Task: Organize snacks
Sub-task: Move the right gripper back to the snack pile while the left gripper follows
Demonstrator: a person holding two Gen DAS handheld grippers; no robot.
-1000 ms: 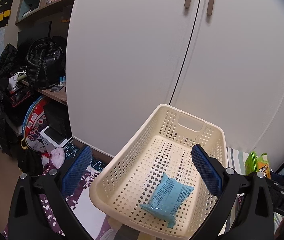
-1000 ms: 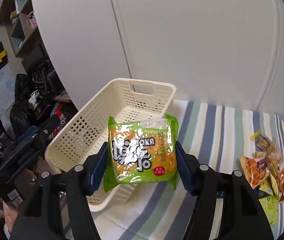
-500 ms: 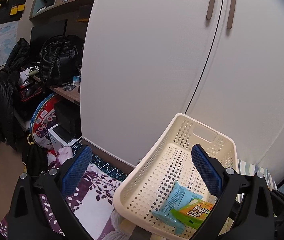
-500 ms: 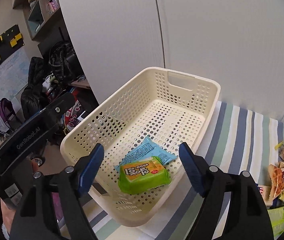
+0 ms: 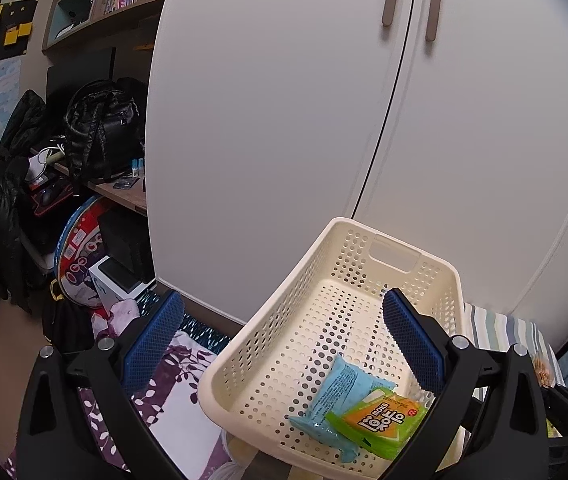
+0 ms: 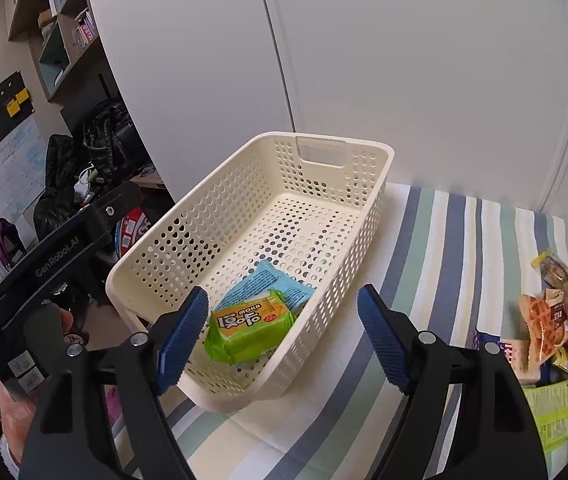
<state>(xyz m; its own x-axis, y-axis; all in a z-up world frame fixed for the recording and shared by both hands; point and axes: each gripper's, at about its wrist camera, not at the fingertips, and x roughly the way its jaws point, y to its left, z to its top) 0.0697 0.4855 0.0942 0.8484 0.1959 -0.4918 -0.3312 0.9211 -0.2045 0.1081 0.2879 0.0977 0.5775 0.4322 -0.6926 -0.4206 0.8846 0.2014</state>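
A cream perforated basket (image 6: 368,184) (image 5: 267,320) stands on a striped cloth at the surface's left edge. Inside it a green and orange snack pack (image 6: 249,326) (image 5: 380,420) lies on top of a light blue pack (image 6: 279,282) (image 5: 340,384). My right gripper (image 6: 284,320) hovers open above the basket's near end, nothing between its blue pads. My left gripper (image 5: 284,328) is open too, held over the basket's left rim with nothing in it. A heap of loose snack packs (image 6: 556,320) lies on the cloth at the right.
White cupboard doors (image 5: 324,100) rise right behind the basket. The striped cloth (image 6: 444,240) is bare between basket and heap. Left of the surface, lower down, are a black bag (image 5: 99,124), jackets, boxes and a floral cloth (image 5: 179,392). A hand (image 6: 15,412) holds the left gripper's body.
My right gripper let go of the green and orange pack, which now lies in the basket on the blue pack, and the gripper has drawn back a little. The left gripper rose and pulled back.
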